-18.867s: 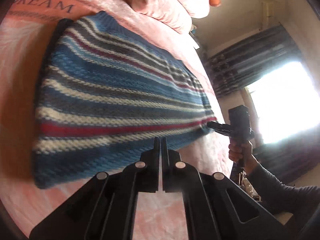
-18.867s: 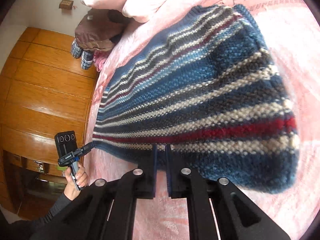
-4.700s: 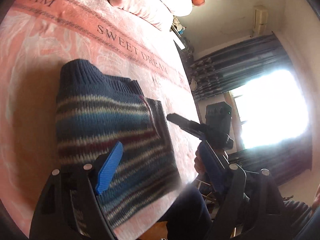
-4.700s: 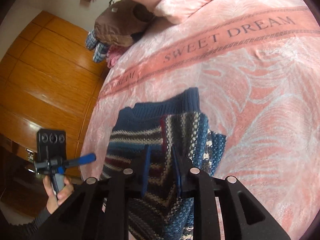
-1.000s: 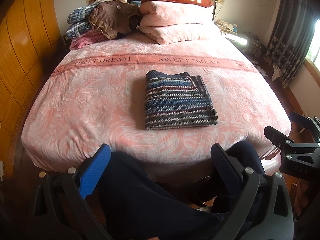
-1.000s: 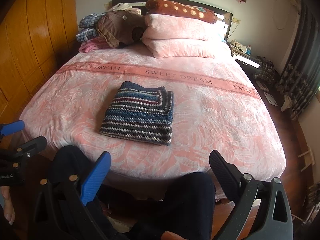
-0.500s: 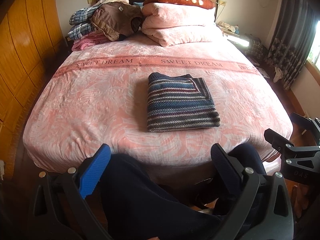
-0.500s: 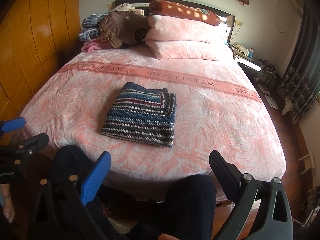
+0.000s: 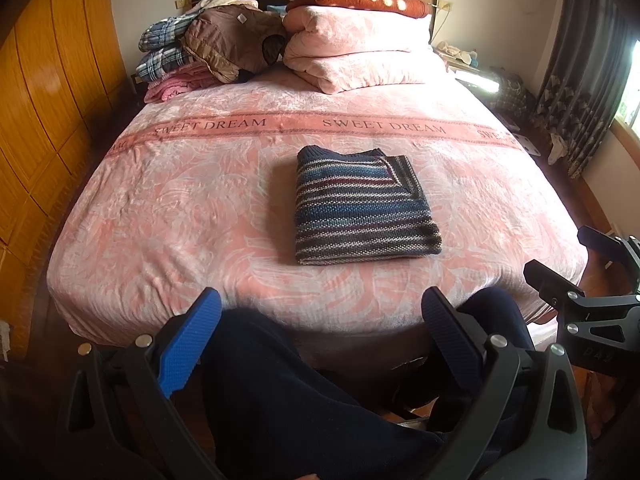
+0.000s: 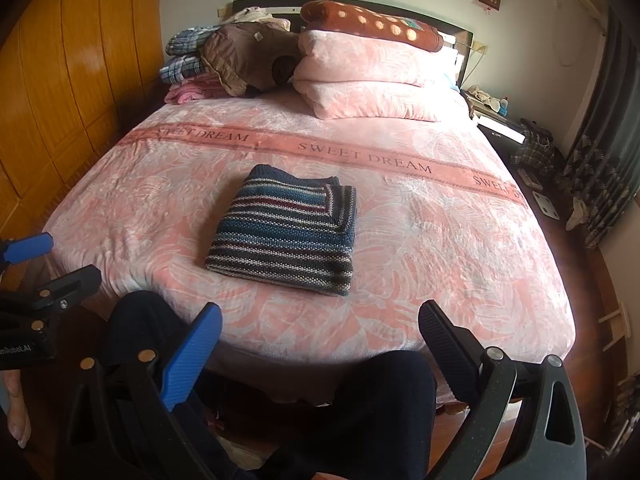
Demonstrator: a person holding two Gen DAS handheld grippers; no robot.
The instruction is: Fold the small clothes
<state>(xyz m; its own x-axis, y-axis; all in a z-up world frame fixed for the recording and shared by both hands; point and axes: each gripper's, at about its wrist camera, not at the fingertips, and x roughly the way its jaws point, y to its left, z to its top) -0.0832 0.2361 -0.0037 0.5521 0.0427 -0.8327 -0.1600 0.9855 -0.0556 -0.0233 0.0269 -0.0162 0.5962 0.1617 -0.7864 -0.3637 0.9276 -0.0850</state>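
I judge the folding done: the striped knit sweater (image 9: 362, 210) lies as a squared packet mid-bed (image 9: 160, 216), well apart from both tools. My left tool (image 9: 320, 338) and right tool (image 10: 320, 338) hang wide, holding nothing. Next: set them down or fetch another garment.

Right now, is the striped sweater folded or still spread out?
Folded. The striped sweater lies as a compact rectangle with layered edges on the pink bedspread, and neither gripper touches it.
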